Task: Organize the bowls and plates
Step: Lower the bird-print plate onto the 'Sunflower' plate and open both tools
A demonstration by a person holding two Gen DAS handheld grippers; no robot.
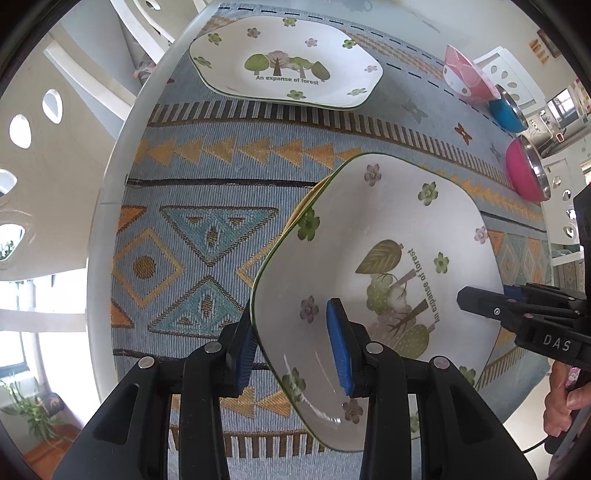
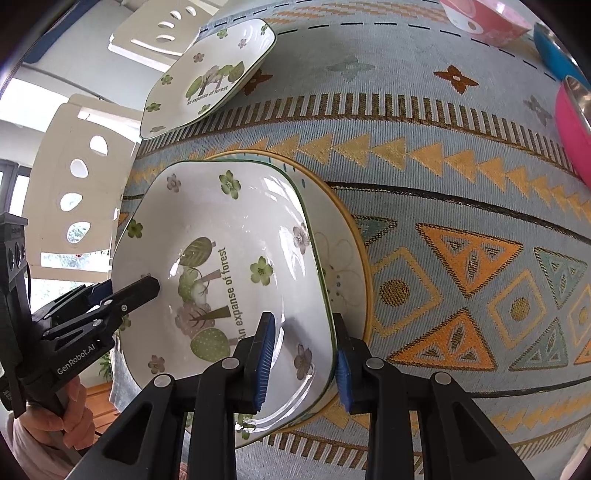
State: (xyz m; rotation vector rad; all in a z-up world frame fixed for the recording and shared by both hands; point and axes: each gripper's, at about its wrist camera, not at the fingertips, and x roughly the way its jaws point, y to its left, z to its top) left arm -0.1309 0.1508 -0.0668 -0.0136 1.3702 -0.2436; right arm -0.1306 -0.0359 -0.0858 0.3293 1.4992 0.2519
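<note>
A white square plate with forest print is held between both grippers, over a round yellow-rimmed plate, of which only a sliver shows in the left wrist view. My left gripper straddles the plate's left rim, one blue pad under it and one on top. My right gripper straddles the opposite rim the same way. Each gripper shows in the other's view. A second forest plate lies at the far end of the table.
A pink-and-white bowl, a blue bowl and a magenta steel-lined bowl stand in a row at the far right. The patterned tablecloth covers the table. White chairs stand around it.
</note>
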